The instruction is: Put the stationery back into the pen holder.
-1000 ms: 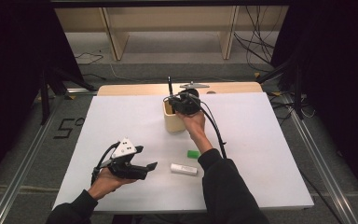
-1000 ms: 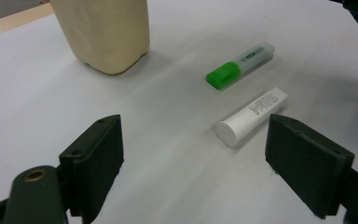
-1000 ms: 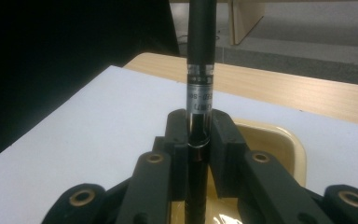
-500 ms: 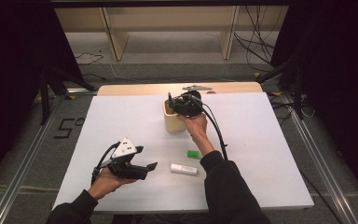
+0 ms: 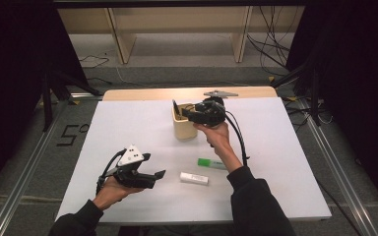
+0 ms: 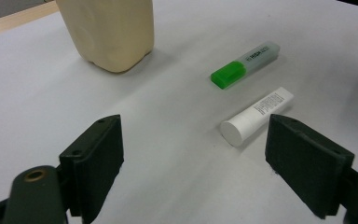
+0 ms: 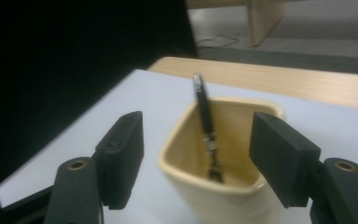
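Note:
A cream cup (image 5: 183, 129) stands at the table's far middle with a black pen (image 5: 174, 105) leaning inside it. My right gripper (image 5: 186, 114) hovers at the cup's right rim. Its jaws have just been opening and stand open, touching nothing. In the right gripper view the pen (image 7: 205, 116) rests in the cup (image 7: 177, 144), framed by my right gripper (image 7: 198, 133). My left gripper (image 5: 155, 166) is open near the front left. A green highlighter (image 6: 244, 64) and a white tube (image 6: 256, 115) lie ahead of my left gripper (image 6: 205, 154).
The highlighter (image 5: 211, 163) and white tube (image 5: 194, 178) lie flat between the hands, in front of the cup (image 6: 112, 32). A wooden strip (image 5: 142, 93) runs along the white table's far edge. A shelf unit (image 5: 177, 29) stands on the floor beyond.
The right gripper let go of the pen and drew back to the right of the cup. The pen now leans in the cup. The left hand stayed still.

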A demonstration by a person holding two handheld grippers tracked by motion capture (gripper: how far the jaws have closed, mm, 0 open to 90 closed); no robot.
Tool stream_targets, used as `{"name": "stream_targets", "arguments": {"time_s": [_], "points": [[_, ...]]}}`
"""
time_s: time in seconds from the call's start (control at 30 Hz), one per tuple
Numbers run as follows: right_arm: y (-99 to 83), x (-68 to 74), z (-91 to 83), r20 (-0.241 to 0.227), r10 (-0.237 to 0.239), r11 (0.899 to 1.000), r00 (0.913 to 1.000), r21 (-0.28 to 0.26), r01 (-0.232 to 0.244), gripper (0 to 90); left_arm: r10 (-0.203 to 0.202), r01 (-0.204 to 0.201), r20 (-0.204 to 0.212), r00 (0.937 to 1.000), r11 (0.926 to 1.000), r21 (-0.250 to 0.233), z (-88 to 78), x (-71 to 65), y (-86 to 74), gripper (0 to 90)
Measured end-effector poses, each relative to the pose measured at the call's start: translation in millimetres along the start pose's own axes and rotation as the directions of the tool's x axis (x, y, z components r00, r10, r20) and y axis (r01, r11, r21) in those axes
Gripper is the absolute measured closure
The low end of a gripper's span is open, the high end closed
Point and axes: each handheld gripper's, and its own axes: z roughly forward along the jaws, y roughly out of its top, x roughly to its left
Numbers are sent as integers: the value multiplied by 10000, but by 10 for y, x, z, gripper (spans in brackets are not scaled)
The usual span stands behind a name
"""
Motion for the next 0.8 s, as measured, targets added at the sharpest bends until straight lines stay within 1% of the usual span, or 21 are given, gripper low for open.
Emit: {"name": "stream_targets", "arguments": {"time_s": [0.03,0.13,0.2,0.3,0.33,0.43,0.57,0.63,0.7,0.8], "points": [[-11,10,-33,-211,116,9999,9997,3,-116,348,7,-7,5,10000,10000,4,-1,5,0,187],[-47,55,-121,-583,38,10000,9983,33,-37,330,-41,41,-23,10000,10000,-4,-4,13,1,187],[-68,93,-163,-566,-264,9996,9980,116,271,312,-41,41,-39,10000,10000,-10,-8,15,2,187],[-107,149,-206,-412,-839,9957,9956,357,854,291,-69,69,-38,10000,10000,-45,-12,17,1,187],[-124,165,-219,-400,-954,9944,9946,412,971,286,-68,67,-43,10000,10000,-37,-13,20,1,187],[-177,205,-255,-579,-1143,9918,9918,501,1172,285,-126,125,-57,9999,9999,-95,-15,24,0,187],[-258,254,-304,-654,-1570,9849,9854,629,1611,283,-184,184,-46,9998,9997,-180,-30,34,2,187],[-315,273,-329,-756,-1658,9831,9833,663,1708,283,-226,225,-64,9997,9995,-222,-34,37,4,187],[-333,288,-333,-820,-1798,9782,9803,902,1870,277,-258,257,-51,9997,9994,-251,-39,37,5,187],[-336,321,-358,-969,-1822,9781,9785,843,1905,277,-236,234,-57,9997,9993,-292,-46,35,7,187]]}}
